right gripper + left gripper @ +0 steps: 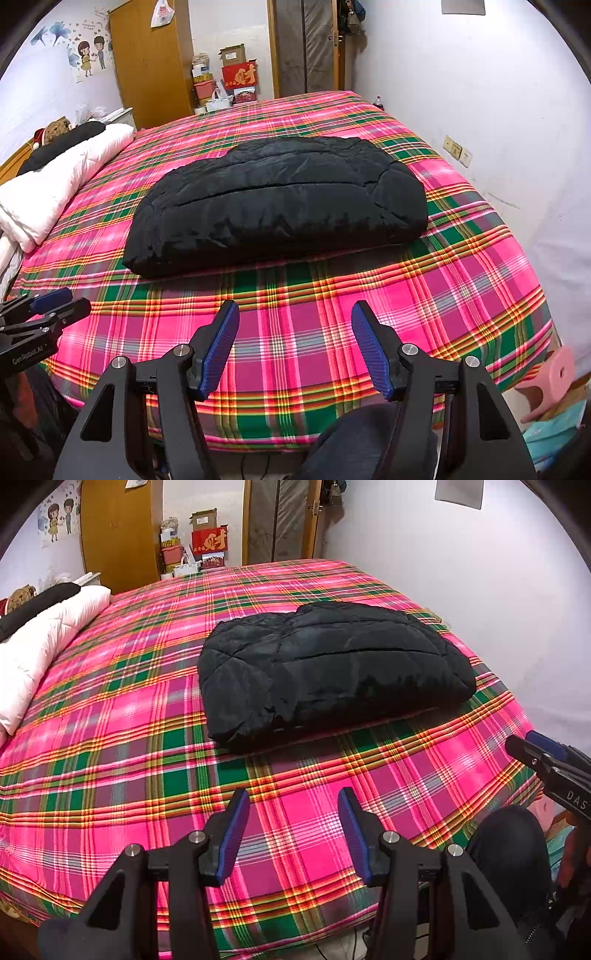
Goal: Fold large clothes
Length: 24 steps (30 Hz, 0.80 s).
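A black quilted puffer jacket [332,672] [280,206] lies folded into a thick bundle in the middle of the pink-and-green plaid bed [110,738] [332,314]. My left gripper [293,797] hovers over the bed's near edge, well short of the jacket, open with nothing between its blue pads. My right gripper [295,308] hangs likewise near the front edge, open and empty. The right gripper's tip [535,749] shows at the right edge of the left wrist view, and the left gripper's tip [55,302] at the left edge of the right wrist view.
A white duvet with a dark garment on it [40,642] [62,173] lies along the bed's left side. A wardrobe [151,62], stacked boxes [232,77] and a door stand beyond the bed. White wall runs along the right. A pink stool [550,380] sits by the bed's near right corner.
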Each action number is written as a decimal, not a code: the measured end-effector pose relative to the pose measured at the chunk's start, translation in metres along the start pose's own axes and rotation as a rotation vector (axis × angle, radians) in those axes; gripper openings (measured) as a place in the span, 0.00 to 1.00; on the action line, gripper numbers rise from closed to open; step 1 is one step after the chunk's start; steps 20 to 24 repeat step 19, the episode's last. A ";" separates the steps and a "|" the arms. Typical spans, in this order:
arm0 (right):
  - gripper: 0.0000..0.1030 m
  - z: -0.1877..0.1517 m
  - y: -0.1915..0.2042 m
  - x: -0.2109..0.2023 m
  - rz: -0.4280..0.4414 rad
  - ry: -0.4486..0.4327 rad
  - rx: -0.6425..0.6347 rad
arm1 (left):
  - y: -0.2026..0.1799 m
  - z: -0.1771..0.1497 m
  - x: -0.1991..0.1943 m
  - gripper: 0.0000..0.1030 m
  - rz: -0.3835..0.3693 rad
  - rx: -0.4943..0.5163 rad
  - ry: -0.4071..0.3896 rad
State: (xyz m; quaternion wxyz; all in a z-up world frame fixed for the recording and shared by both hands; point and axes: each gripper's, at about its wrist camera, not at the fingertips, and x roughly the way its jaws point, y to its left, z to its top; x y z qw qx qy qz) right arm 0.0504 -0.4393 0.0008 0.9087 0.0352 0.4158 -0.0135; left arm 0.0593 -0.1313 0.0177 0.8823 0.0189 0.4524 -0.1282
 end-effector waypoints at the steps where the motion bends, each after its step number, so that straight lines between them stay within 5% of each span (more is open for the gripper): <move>1: 0.61 0.000 0.000 0.000 0.001 0.000 0.001 | 0.000 0.000 0.001 0.50 -0.002 -0.001 0.003; 24: 0.61 0.003 -0.001 -0.012 -0.004 -0.017 -0.006 | -0.001 -0.002 -0.003 0.50 0.006 -0.014 -0.008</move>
